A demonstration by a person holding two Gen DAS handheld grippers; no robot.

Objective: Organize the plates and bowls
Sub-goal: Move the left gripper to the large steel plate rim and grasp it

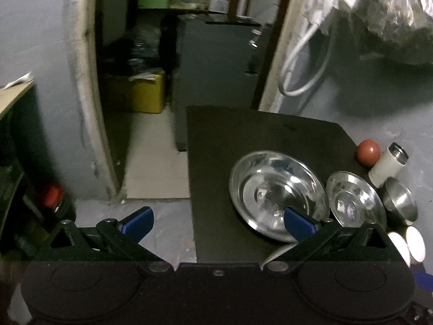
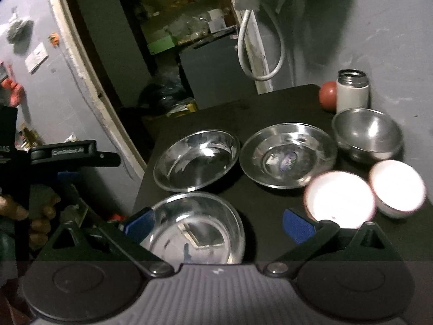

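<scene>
Three shallow steel plates lie on the black table (image 2: 270, 108): one nearest me (image 2: 197, 227), one behind it (image 2: 197, 159), and one with a sticker (image 2: 288, 155). A deep steel bowl (image 2: 368, 135) and two white bowls (image 2: 339, 199) (image 2: 396, 187) stand at the right. My right gripper (image 2: 217, 224) is open above the nearest plate and holds nothing. My left gripper (image 1: 218, 224) is open and empty at the table's left edge; its right fingertip overlaps the rim of a steel plate (image 1: 278, 195). The sticker plate (image 1: 354, 200) and the steel bowl (image 1: 400, 200) lie to its right.
A red ball (image 2: 327, 96) and a white flask (image 2: 351, 92) stand at the table's far right corner by the wall. A person's hand (image 2: 40, 216) shows at the left. Beyond the table's left edge (image 1: 190, 178) is floor and an open doorway with a yellow box (image 1: 140, 94).
</scene>
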